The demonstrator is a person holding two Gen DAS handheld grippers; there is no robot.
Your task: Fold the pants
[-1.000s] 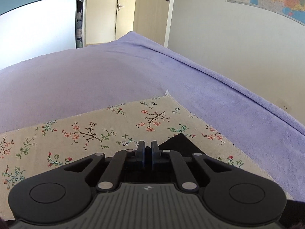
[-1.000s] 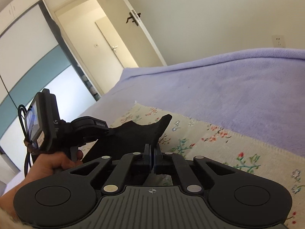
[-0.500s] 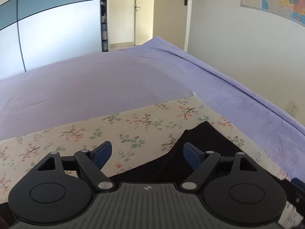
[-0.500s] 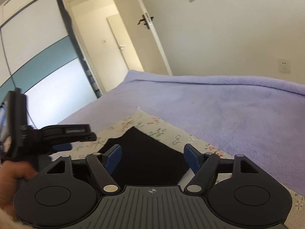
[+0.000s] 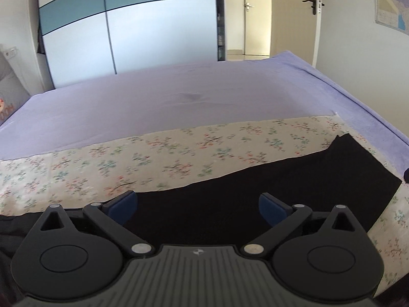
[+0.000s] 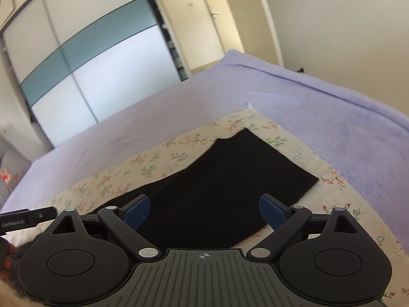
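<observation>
The black pants (image 5: 255, 197) run out past the left picture edge; the gripper body hides their near part.

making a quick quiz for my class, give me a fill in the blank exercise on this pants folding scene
1. The pants lying on the cloth are ____ in colour.
2. The pants rest on a floral cloth, which is spread over a ____ blanket.
3. Nothing is held in the left gripper; its jaws stand ____.
4. The right gripper holds ____ while its jaws are opening.

Missing words: black; purple; open; nothing
</observation>
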